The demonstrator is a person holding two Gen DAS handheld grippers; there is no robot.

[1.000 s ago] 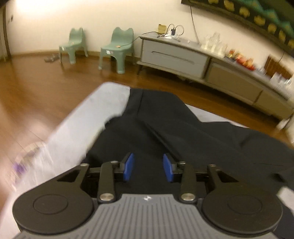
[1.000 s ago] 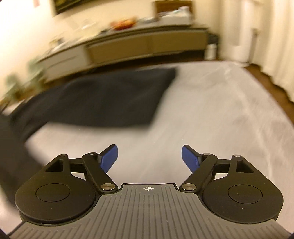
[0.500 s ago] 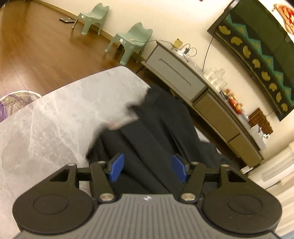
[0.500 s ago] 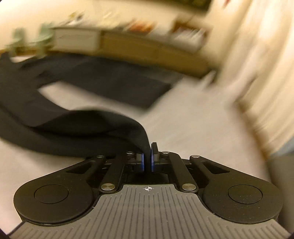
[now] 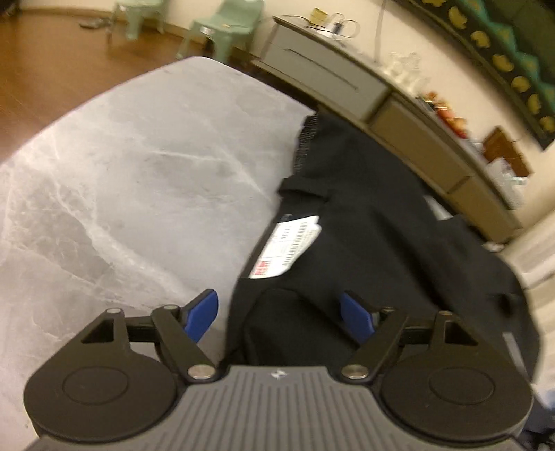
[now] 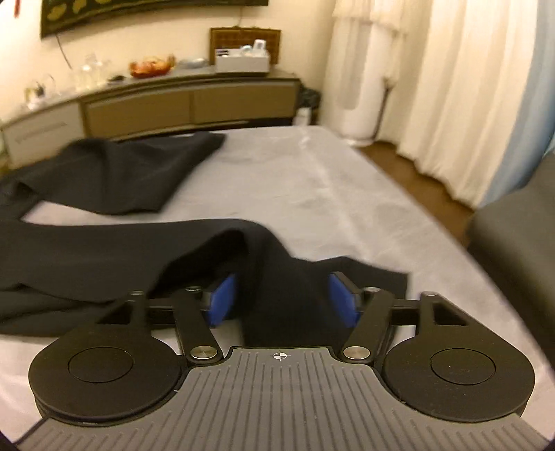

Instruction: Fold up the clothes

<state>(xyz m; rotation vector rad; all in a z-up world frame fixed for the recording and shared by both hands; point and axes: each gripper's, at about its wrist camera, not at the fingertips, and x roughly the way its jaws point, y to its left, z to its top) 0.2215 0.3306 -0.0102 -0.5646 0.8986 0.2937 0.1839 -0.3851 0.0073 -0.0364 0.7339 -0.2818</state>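
Black trousers (image 5: 374,215) lie on the grey marble table (image 5: 145,180), with a white label (image 5: 291,243) showing at the waist. My left gripper (image 5: 279,315) hovers low over the waist end. Its jaws are opening, cloth lies between the blue pads (image 5: 201,314), and they do not press it. In the right wrist view one trouser leg (image 6: 131,173) lies far left and the nearer leg (image 6: 104,249) runs across the table (image 6: 329,180). Its end bunches up between the fingers of my right gripper (image 6: 282,298), whose jaws are opening clear of the cloth.
A long sideboard (image 6: 180,100) with glasses and a fruit bowl lines the far wall. Two green chairs (image 5: 225,27) stand on the wooden floor (image 5: 52,62) beyond the table's left end. White curtains (image 6: 451,97) and a dark sofa (image 6: 520,249) are on the right.
The right gripper shut on the near leg's end half a second ago and has now parted, the cloth slack between its pads. The left gripper widened and sank toward the waist; the label now shows.
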